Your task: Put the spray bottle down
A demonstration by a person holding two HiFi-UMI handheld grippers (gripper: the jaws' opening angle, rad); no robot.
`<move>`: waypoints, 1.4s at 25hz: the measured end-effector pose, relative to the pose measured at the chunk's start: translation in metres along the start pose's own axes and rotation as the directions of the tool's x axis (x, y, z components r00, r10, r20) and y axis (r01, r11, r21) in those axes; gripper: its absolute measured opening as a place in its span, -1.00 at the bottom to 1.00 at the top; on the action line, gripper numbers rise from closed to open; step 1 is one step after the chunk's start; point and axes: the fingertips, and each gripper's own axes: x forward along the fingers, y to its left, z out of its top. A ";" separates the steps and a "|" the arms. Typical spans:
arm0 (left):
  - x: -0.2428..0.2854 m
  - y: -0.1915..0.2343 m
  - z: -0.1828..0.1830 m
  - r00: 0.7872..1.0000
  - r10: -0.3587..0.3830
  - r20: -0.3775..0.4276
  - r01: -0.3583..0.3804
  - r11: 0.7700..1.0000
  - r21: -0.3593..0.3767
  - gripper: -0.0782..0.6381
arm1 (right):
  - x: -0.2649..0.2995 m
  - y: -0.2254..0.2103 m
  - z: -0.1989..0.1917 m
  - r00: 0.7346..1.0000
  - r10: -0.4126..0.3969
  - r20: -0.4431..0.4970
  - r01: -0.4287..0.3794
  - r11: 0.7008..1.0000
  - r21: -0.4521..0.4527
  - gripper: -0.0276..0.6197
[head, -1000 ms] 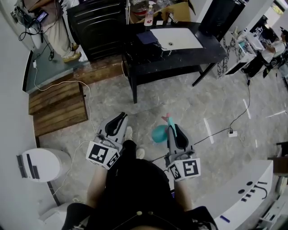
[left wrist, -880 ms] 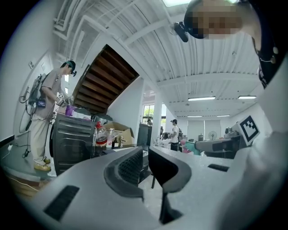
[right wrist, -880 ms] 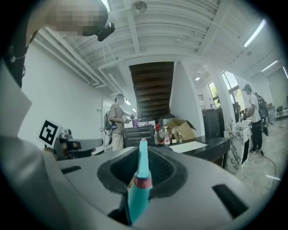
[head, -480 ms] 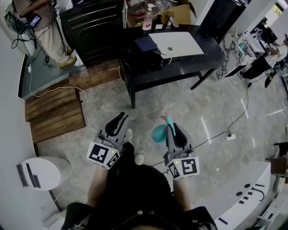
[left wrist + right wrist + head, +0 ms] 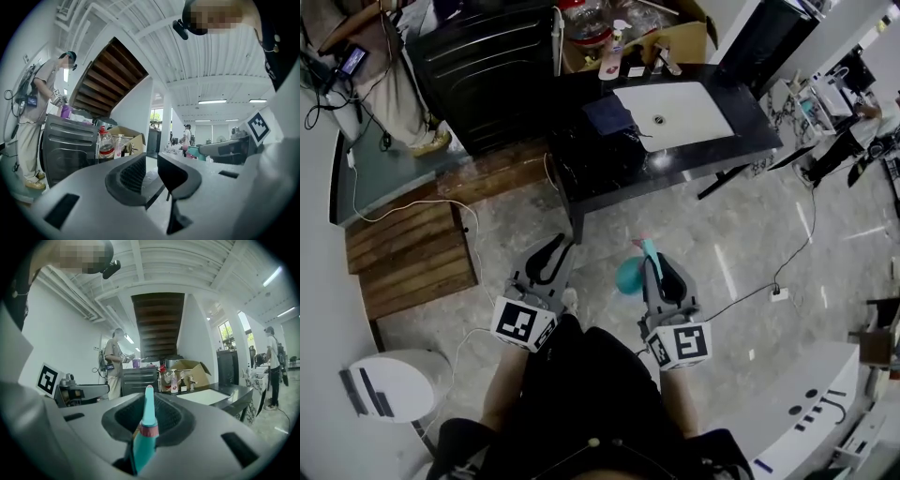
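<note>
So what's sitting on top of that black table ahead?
On the black table lie a flat white panel and a dark blue cloth, with small bottles along its far edge. Whatever lies beneath the panel and cloth is covered.

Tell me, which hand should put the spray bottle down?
Right. The right gripper is clamped on the teal spray bottle, with the black table ahead of it. The left gripper is open and empty, so it has nothing to set down.
</note>
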 end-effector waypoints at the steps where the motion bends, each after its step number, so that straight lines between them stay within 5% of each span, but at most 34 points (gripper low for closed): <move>1: 0.005 0.007 0.000 1.000 -0.005 -0.004 0.005 1.000 0.001 -0.61 | 0.008 -0.001 0.001 1.000 -0.007 -0.002 0.007 1.000 -0.001 -0.71; 13: 0.082 0.062 0.001 0.999 -0.017 -0.037 0.017 1.000 0.021 -0.61 | 0.103 -0.035 0.014 1.000 0.003 -0.027 -0.003 1.000 -0.023 -0.71; 25: 0.192 0.128 -0.002 0.992 0.104 -0.072 -0.103 0.994 0.022 -0.61 | 0.274 -0.108 0.044 0.980 0.196 0.022 -0.195 0.980 -0.025 -0.71; 35: 0.226 0.179 -0.012 0.956 0.262 -0.129 -0.262 0.965 0.015 -0.61 | 0.406 -0.133 0.082 0.939 0.317 0.131 -0.305 0.947 -0.102 -0.71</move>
